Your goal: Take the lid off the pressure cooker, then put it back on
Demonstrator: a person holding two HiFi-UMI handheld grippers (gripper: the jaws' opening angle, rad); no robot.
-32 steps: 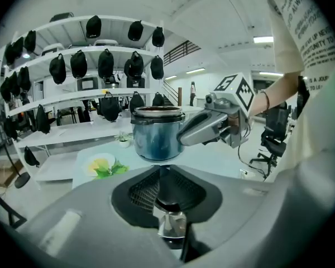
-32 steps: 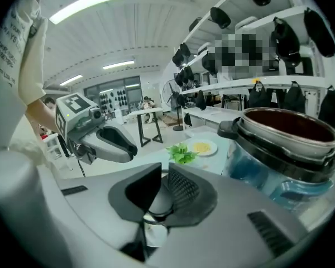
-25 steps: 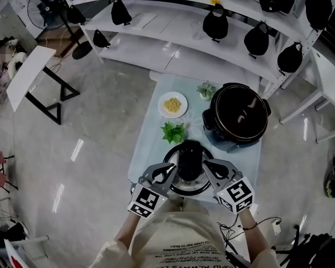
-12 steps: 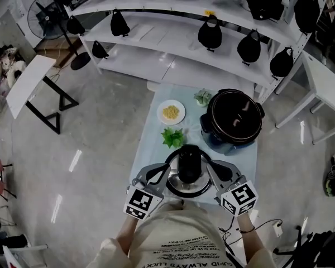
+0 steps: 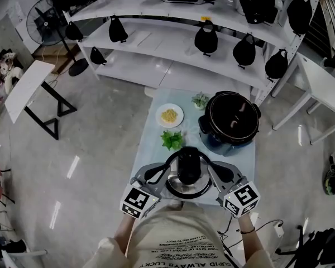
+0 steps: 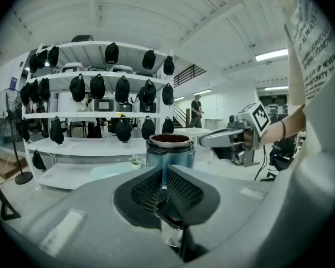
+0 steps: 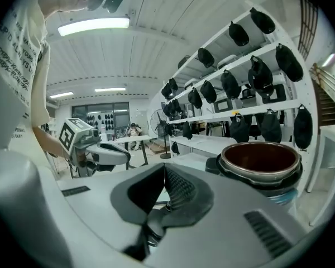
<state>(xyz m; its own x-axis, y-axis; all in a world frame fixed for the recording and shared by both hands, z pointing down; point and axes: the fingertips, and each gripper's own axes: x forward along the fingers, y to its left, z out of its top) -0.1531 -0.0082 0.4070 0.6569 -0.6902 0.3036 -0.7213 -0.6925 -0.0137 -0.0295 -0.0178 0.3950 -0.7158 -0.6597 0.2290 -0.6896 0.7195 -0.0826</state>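
The pressure cooker lid [image 5: 188, 164], silver-rimmed with a tall black knob, hangs in the air over the near end of the table. My left gripper [image 5: 163, 173] is shut on its left edge and my right gripper [image 5: 212, 172] on its right edge. In the left gripper view the meshed pads [image 6: 176, 188] meet over a dark and shiny bit of the lid [image 6: 171, 214]. The right gripper view shows the same pinch [image 7: 164, 186]. The open cooker pot [image 5: 232, 120] stands at the table's far right, its dark inside showing [image 7: 261, 159].
On the pale blue table [image 5: 148, 149] lie a white plate of yellow food [image 5: 170, 115], a green leafy bunch [image 5: 172, 139] and a small plant [image 5: 200, 100]. White shelves with black caps [image 5: 206, 38] stand behind. A folding table [image 5: 28, 88] is at the left.
Both grippers have risen a little with the lid still held between them. The cooker pot has stayed where it was on the table.
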